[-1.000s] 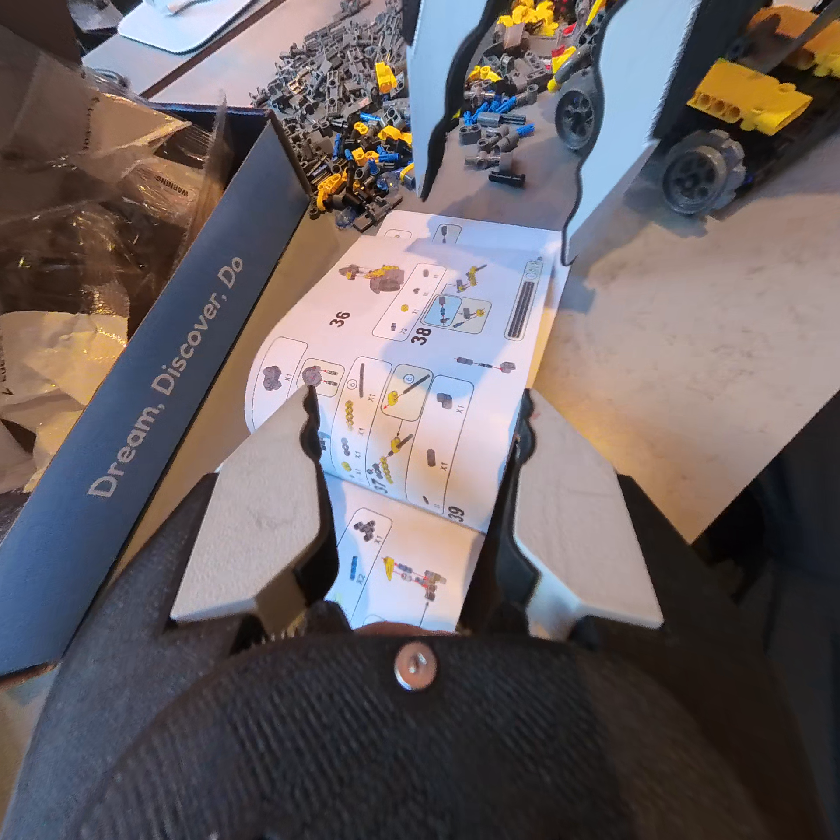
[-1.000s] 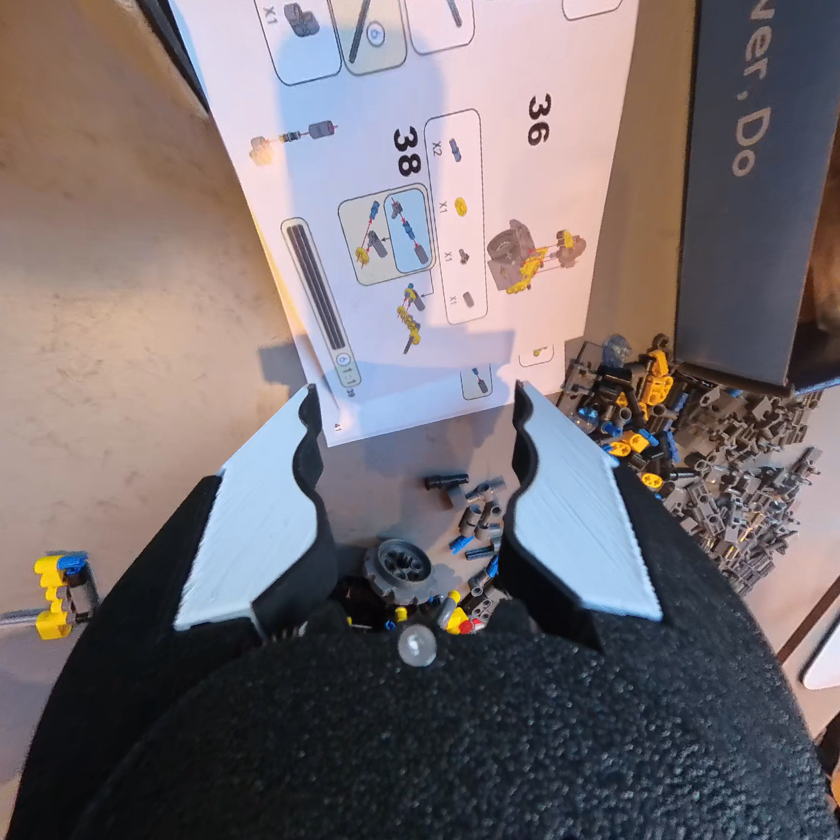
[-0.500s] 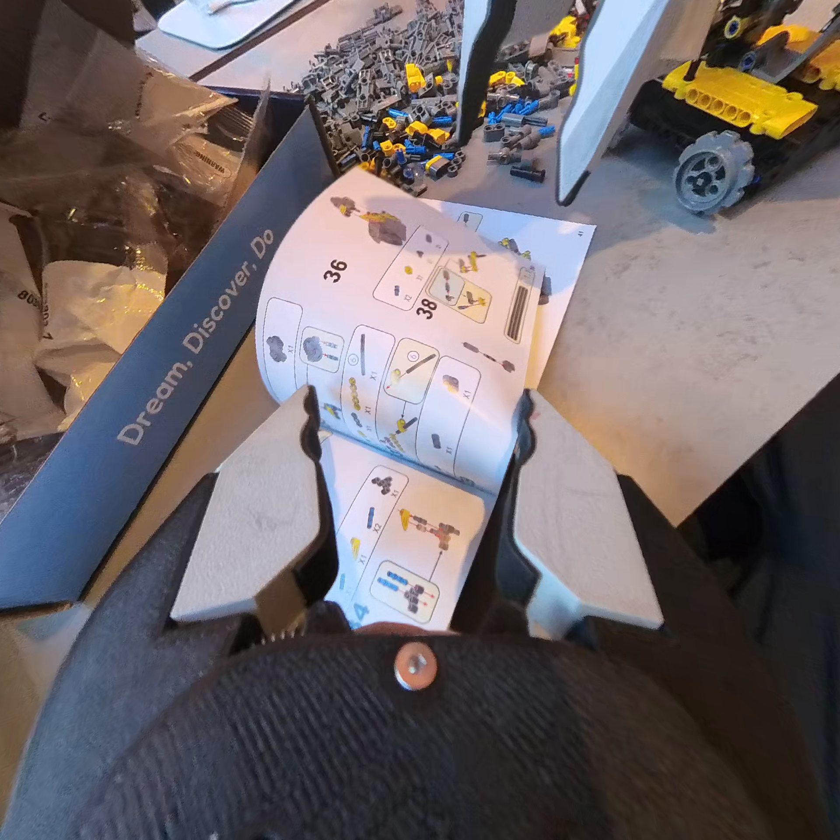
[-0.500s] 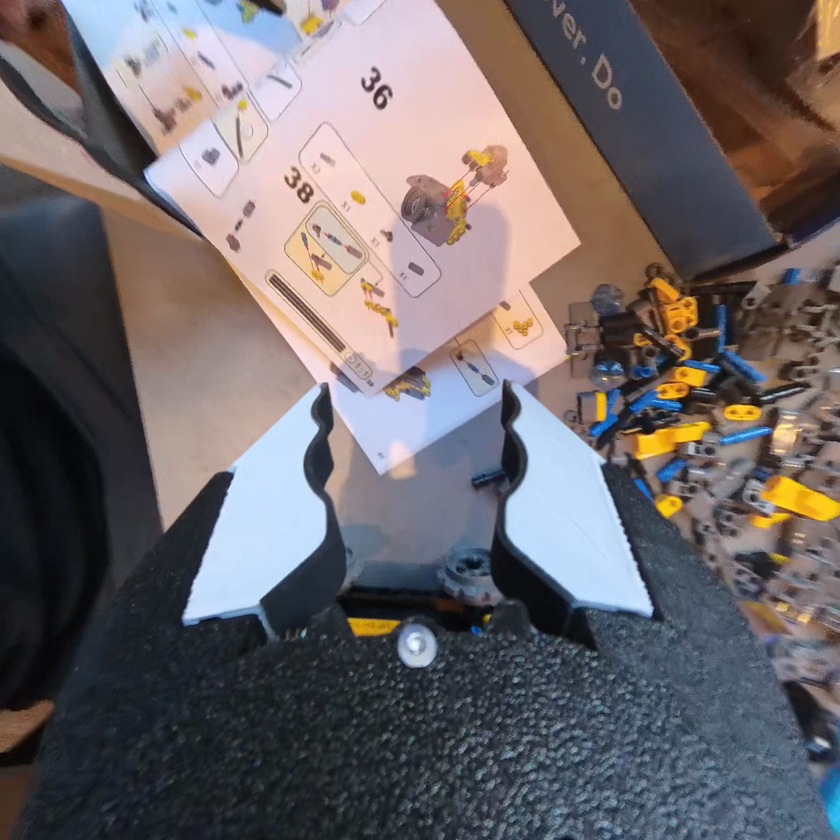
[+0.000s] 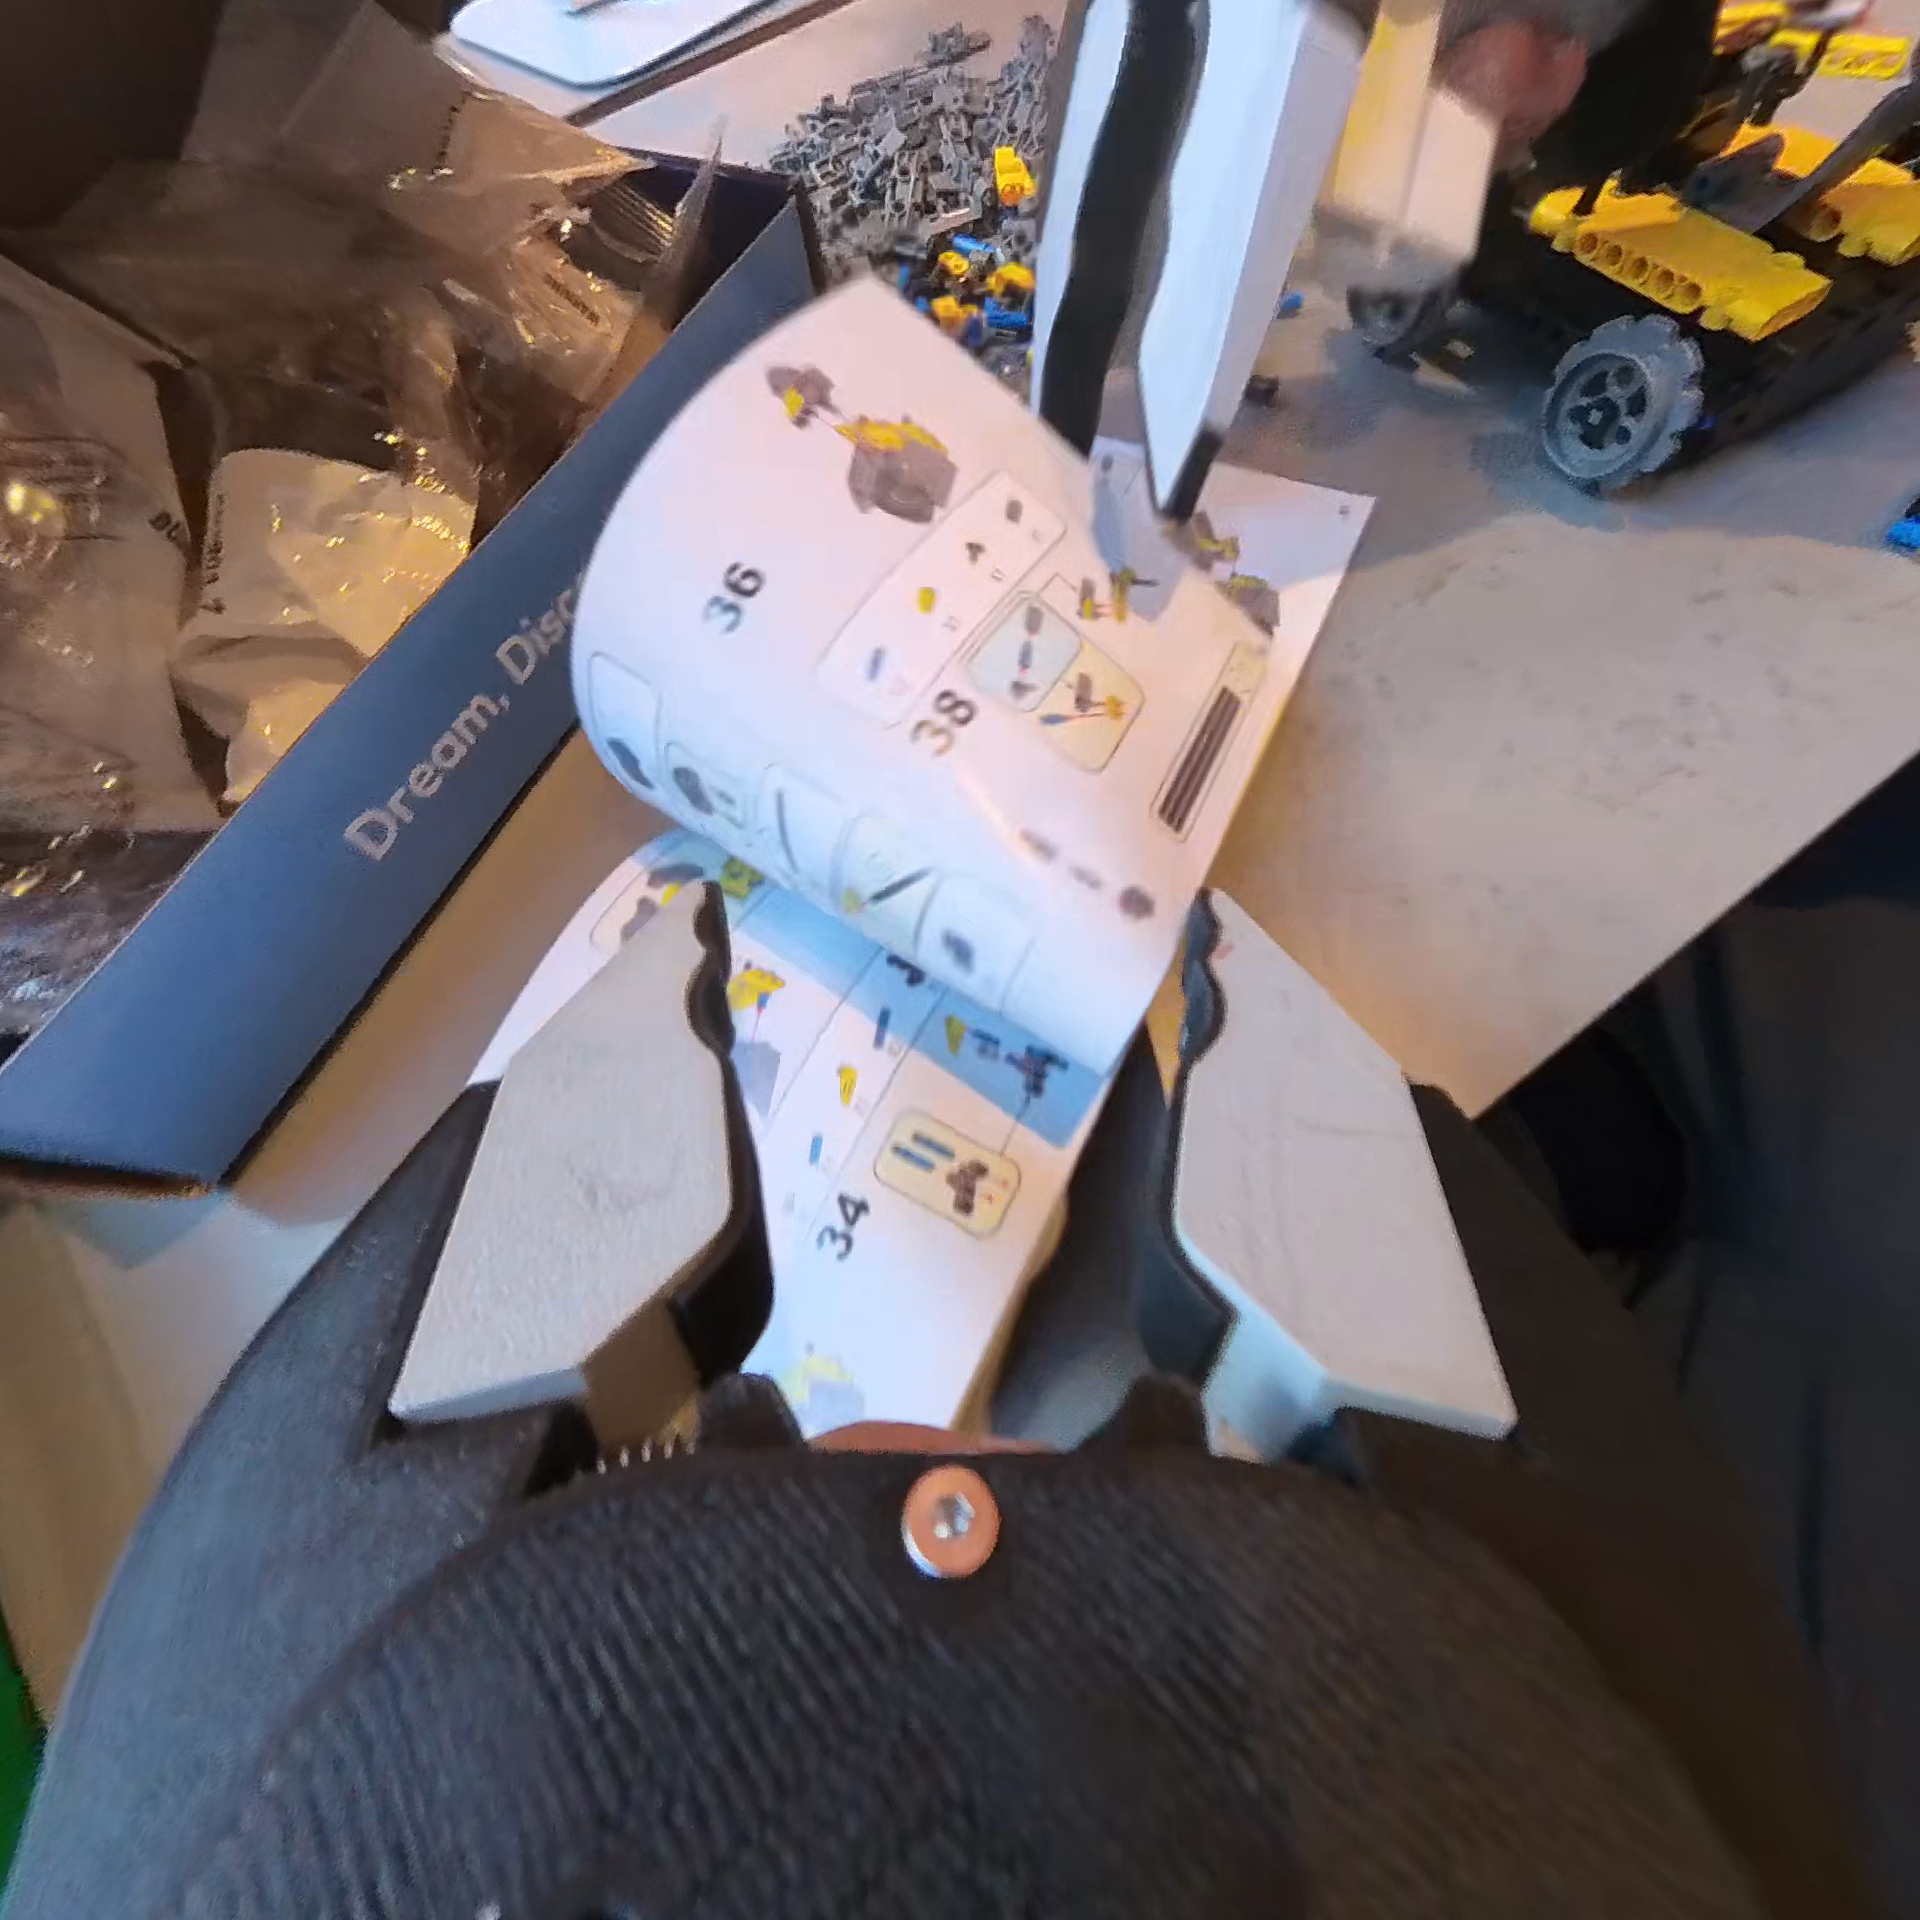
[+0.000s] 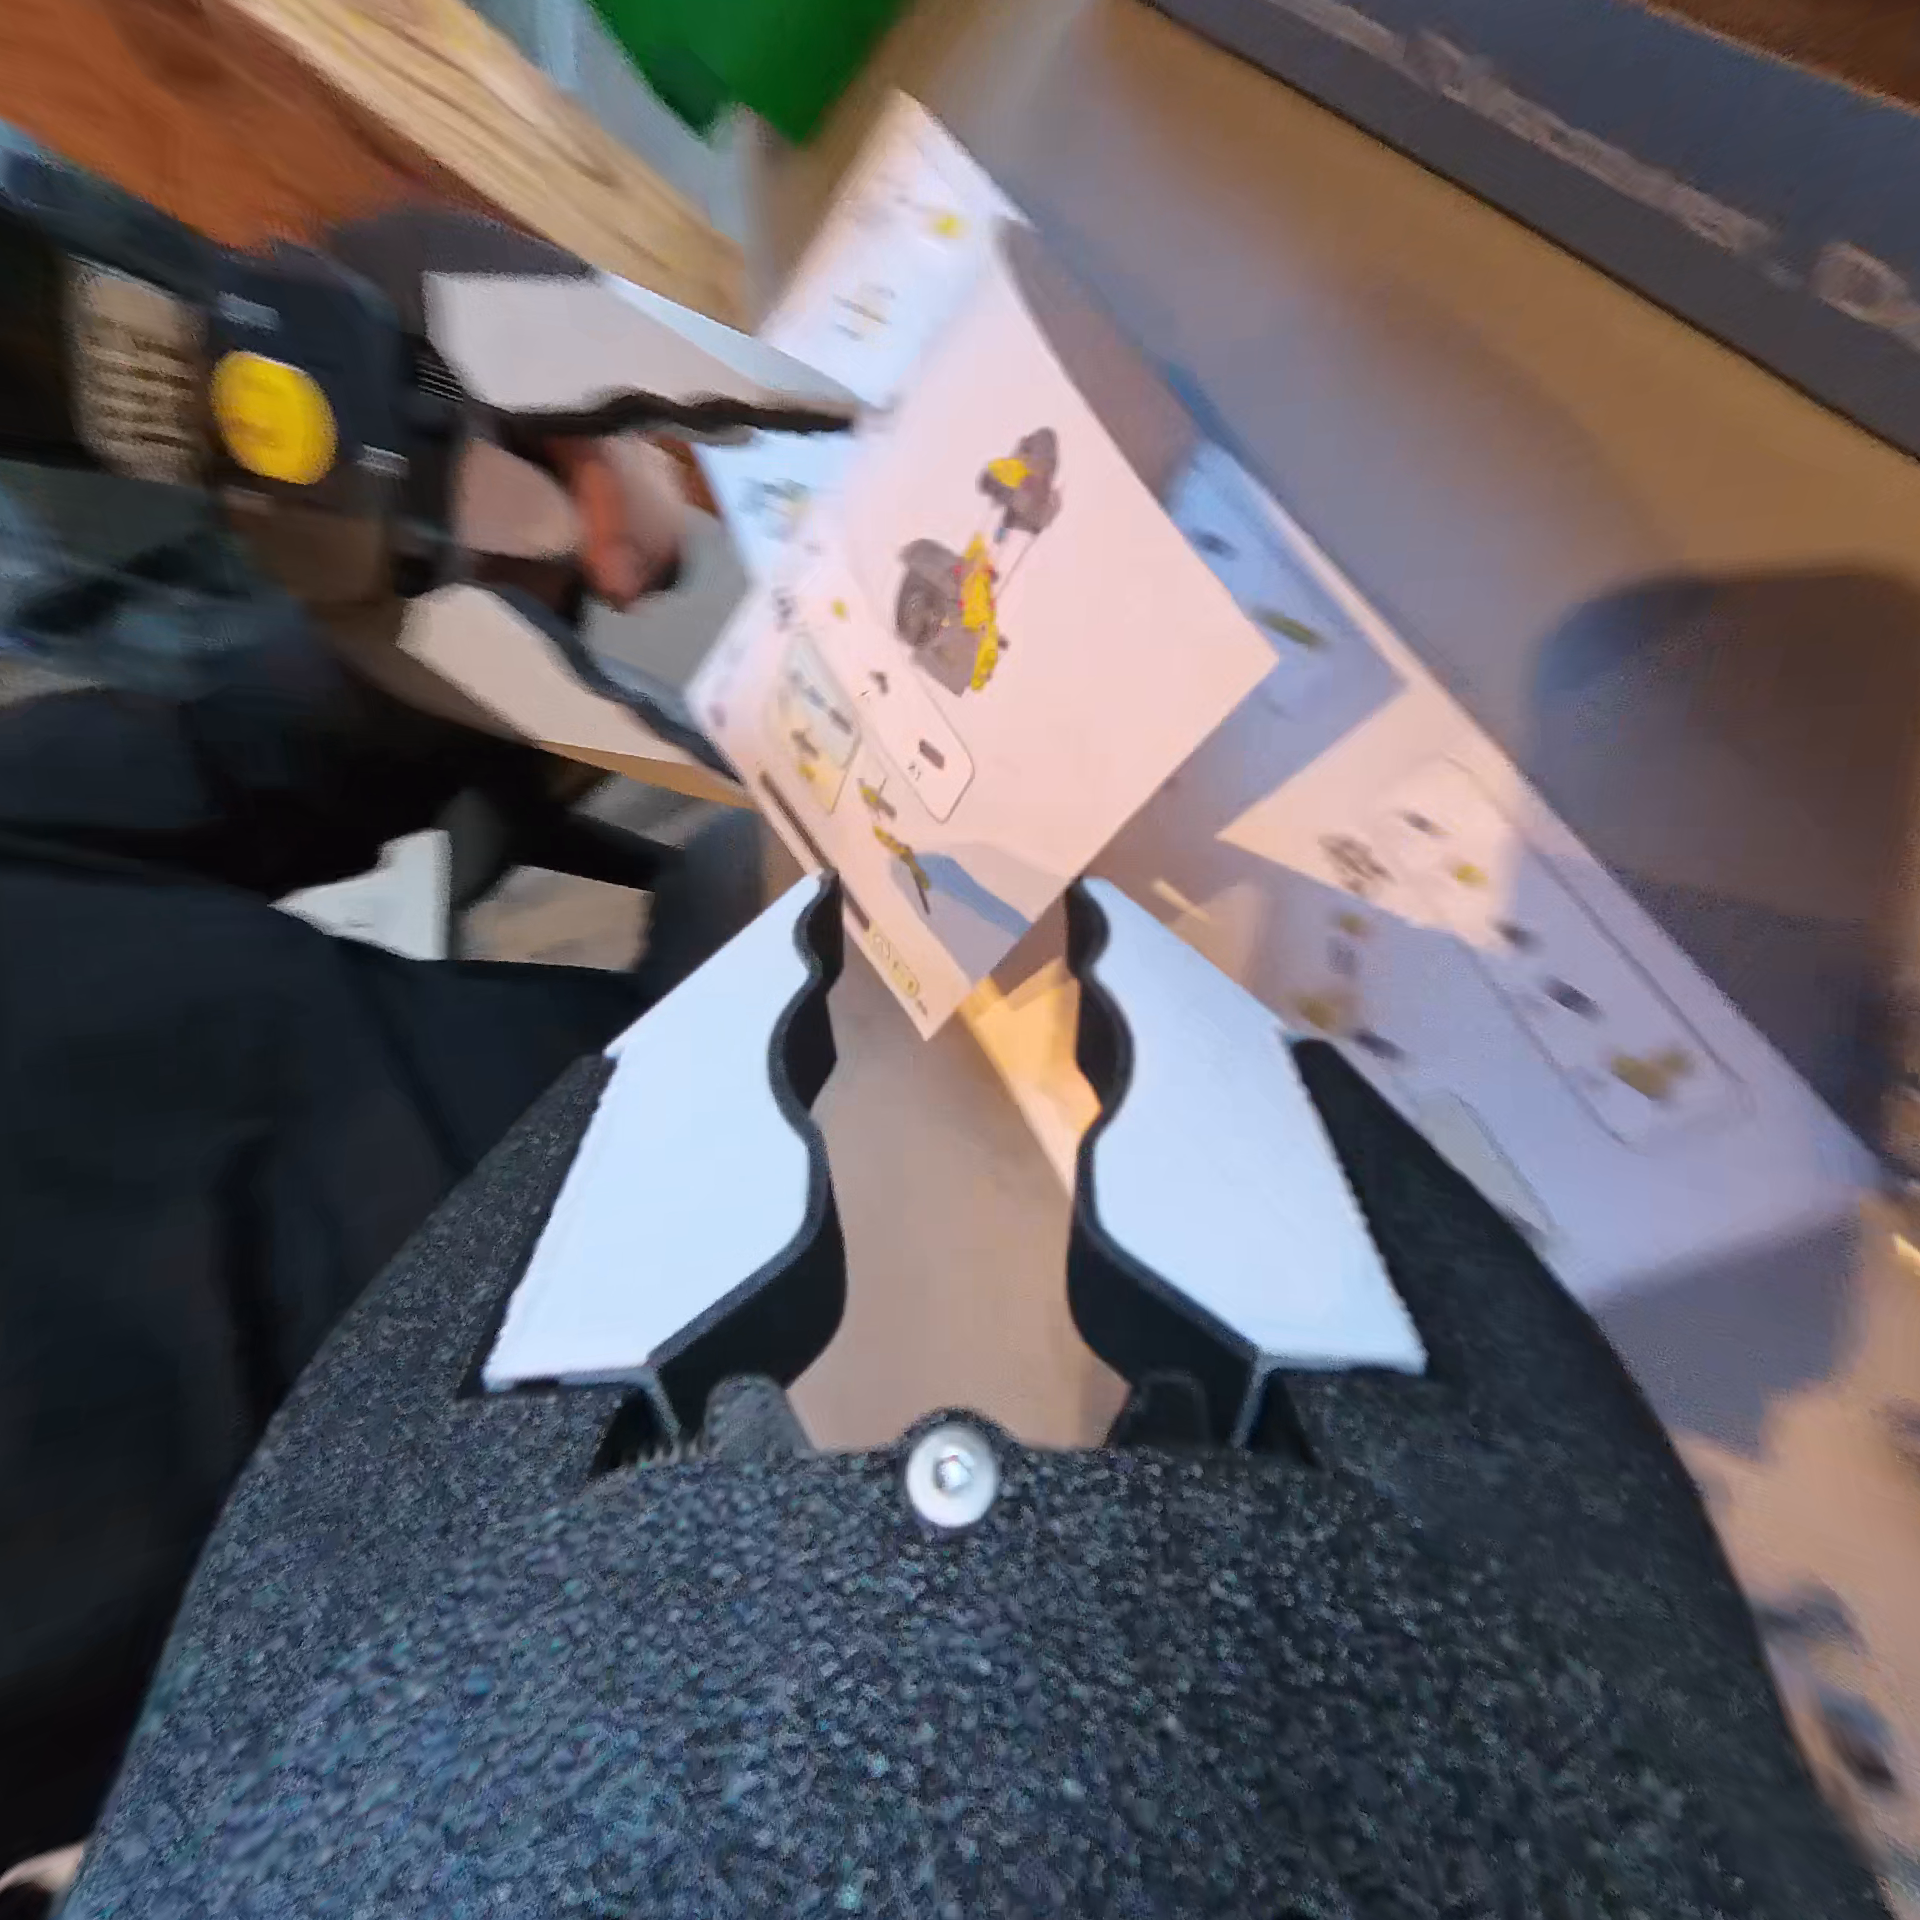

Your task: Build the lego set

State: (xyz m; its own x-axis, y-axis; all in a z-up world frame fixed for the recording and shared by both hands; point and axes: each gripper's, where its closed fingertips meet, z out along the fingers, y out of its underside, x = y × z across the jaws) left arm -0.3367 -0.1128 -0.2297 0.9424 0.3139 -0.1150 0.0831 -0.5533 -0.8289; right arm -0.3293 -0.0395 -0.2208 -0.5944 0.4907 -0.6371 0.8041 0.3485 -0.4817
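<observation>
**A page rises off the booklet between two open grippers**

A second ago the printed sheet lay nearly flat; now the lifted page arches high and curls back towards the left gripper, baring a blue-banded page of the instruction booklet beneath it. The left fingers are spread wide, as they were; the booklet lies on the table in the gap between them and runs on past both tips; they pinch nothing. The right gripper has swung round and come lower; its fingers stand apart, a little closer together than before, and the free corner of the page sits just ahead of the tips, in line with the gap; whether either tip touches the paper, the blur hides.

The left wrist view alone shows the surroundings: outside its left finger a dark blue box with crumpled plastic bags inside; beyond the tips a heap of grey, blue and yellow parts; far out past the right finger a yellow-and-black model vehicle; the right gripper comes down from above onto the page's far edge.

The right wrist view alone shows the page from its free edge, standing steeply tilted off the spread, with the left gripper's fingers open on either side of the booklet beyond; much of this view is smeared by motion.
</observation>
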